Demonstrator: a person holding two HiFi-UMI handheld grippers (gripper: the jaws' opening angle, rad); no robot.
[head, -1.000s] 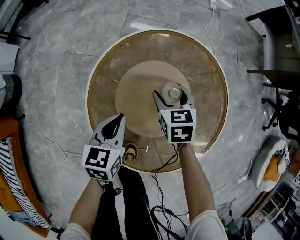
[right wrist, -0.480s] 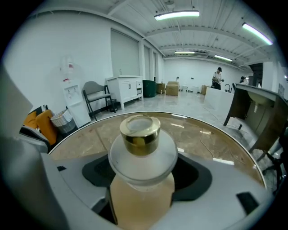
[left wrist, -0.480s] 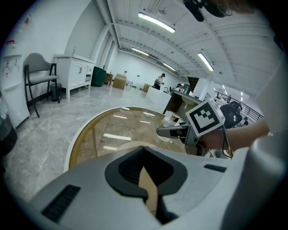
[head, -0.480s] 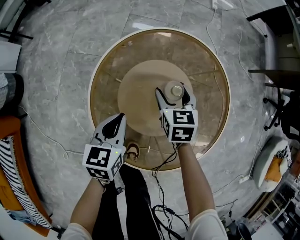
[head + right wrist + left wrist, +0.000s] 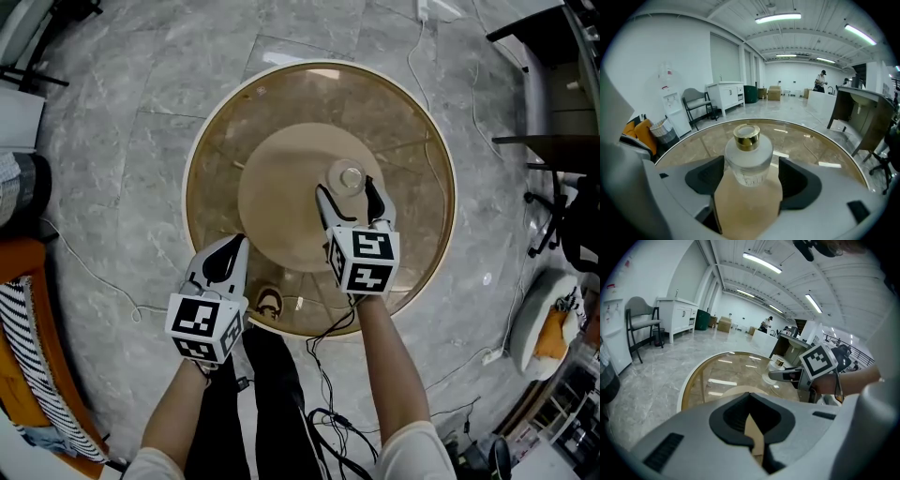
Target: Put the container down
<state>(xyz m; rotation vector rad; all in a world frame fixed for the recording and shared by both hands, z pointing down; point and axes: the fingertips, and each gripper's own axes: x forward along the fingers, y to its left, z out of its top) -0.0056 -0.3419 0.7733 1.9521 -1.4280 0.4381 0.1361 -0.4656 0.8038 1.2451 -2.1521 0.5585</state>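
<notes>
The container (image 5: 349, 176) is a frosted glass bottle with a gold cap (image 5: 747, 136), standing upright on the round glass table (image 5: 208, 159) right of its centre. My right gripper (image 5: 347, 188) is open, one jaw on each side of the bottle. In the right gripper view, a gap shows between each pad and the bottle (image 5: 747, 161). My left gripper (image 5: 230, 247) is shut and holds nothing, hovering over the table's near left rim. The left gripper view shows the bottle (image 5: 779, 363) far off beside the right gripper (image 5: 787, 376).
Under the glass top lies a beige round base (image 5: 281, 192). Cables (image 5: 328, 412) trail on the marble floor near the person's legs. A dark desk (image 5: 548, 84) and a chair stand at the right, and an orange and striped item (image 5: 23, 356) lies at the left.
My right gripper has drawn back slightly toward the person, leaving the container standing on the table between the jaws. The left gripper has barely moved.
</notes>
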